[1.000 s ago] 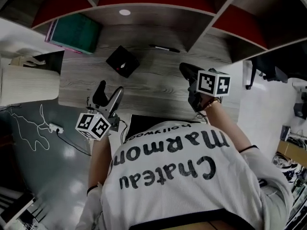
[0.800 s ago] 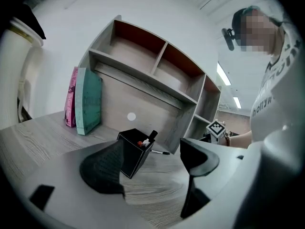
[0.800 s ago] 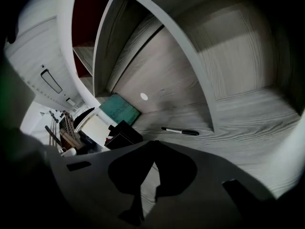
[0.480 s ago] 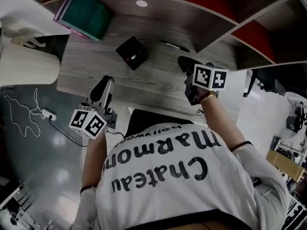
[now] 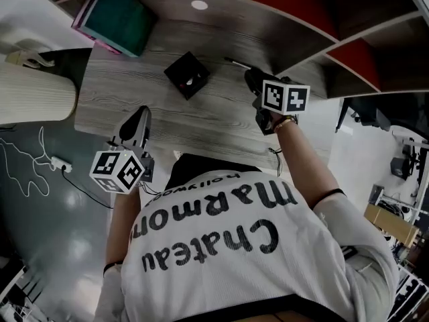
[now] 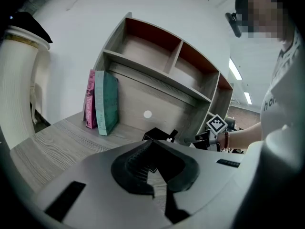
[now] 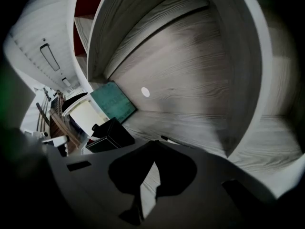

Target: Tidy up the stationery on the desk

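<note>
Jaws on the left gripper [image 6: 152,142] are clenched tip to tip, having just closed, with nothing between them; those on the right gripper [image 7: 155,143] also meet at the tips and grasp nothing. Beyond the left gripper's tips runs a bare stretch of desk [image 5: 221,113], open across its middle. It is bounded at the back by the shelf unit [image 6: 157,75] and on the left by the desk edge, which drops to a glossy grey floor [image 5: 67,213] where a white cable [image 5: 27,173] trails. The right gripper has less room, close under the shelf unit beside an upright divider. The desk is pale grey wood with strong grain. The shelf unit matches it and has red back panels, and a small white disc [image 6: 147,114] sits on its lower back board. The jaws are smooth grey shells with dark ribbed pads. The pen [image 7: 167,139], thin and black, lies flat on the desk just beyond the right gripper's tips, not between them, and well apart from the left gripper. The black square pen holder [image 5: 186,74] stands between the two grippers, further back. A teal book [image 6: 107,101] and a pink book [image 6: 89,99] stand upright together at the far left.
</note>
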`<state>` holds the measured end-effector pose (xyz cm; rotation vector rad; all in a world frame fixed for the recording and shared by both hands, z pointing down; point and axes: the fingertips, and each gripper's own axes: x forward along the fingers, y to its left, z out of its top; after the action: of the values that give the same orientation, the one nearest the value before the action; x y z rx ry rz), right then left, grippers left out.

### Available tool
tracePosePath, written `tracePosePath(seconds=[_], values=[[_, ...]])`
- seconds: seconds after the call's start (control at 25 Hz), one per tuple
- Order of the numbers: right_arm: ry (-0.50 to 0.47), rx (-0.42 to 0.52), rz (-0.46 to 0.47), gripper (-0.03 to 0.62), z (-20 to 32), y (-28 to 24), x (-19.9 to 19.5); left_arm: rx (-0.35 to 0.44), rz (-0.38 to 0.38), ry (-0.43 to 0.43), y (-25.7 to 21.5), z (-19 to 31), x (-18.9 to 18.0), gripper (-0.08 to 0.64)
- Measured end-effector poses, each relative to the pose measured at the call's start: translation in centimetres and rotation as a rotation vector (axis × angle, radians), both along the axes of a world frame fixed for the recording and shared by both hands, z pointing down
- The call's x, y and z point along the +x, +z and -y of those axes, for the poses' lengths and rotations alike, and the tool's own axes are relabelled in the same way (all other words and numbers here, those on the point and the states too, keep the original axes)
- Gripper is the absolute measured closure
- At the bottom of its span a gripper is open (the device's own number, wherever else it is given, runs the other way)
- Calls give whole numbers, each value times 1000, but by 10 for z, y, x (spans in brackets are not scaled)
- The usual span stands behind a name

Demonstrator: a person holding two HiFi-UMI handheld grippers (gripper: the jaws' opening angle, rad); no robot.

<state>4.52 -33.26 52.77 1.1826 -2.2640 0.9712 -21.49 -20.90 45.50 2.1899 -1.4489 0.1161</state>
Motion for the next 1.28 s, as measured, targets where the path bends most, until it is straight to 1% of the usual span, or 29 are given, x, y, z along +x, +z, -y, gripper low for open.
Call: tracePosePath(seconds=[0.12,0.2,0.24,0.4,0.56,0.64,0.72,0.8,1.04,1.16,1.28], values=[[-76,21,-92,567,15,10,-4,-17,21,-17,6,-4,-9,545],[-146,20,-148,482,22,19,-10,-35,20,-39,10,-8,-16,545],[-182,21,-169,452,25,22,-14,-42,19,-50,12,-9,-20,545],[-325,55,-253,411,36,32,-30,-65,18,-84,19,-12,-30,545],[-439,79,-331,416,47,40,-43,-81,14,-103,26,-15,-33,545],[-484,81,-370,442,50,46,-47,-92,11,-110,30,-18,-33,545],[-528,74,-391,452,50,52,-52,-101,11,-114,32,-21,-33,545],[-561,73,-423,480,53,56,-55,-107,12,-117,34,-23,-33,545],[-615,52,-485,480,59,69,-57,-114,15,-129,36,-24,-37,545],[-620,56,-522,480,66,75,-52,-115,14,-137,35,-24,-39,545],[-621,48,-533,482,67,81,-50,-112,6,-141,35,-25,-40,545]])
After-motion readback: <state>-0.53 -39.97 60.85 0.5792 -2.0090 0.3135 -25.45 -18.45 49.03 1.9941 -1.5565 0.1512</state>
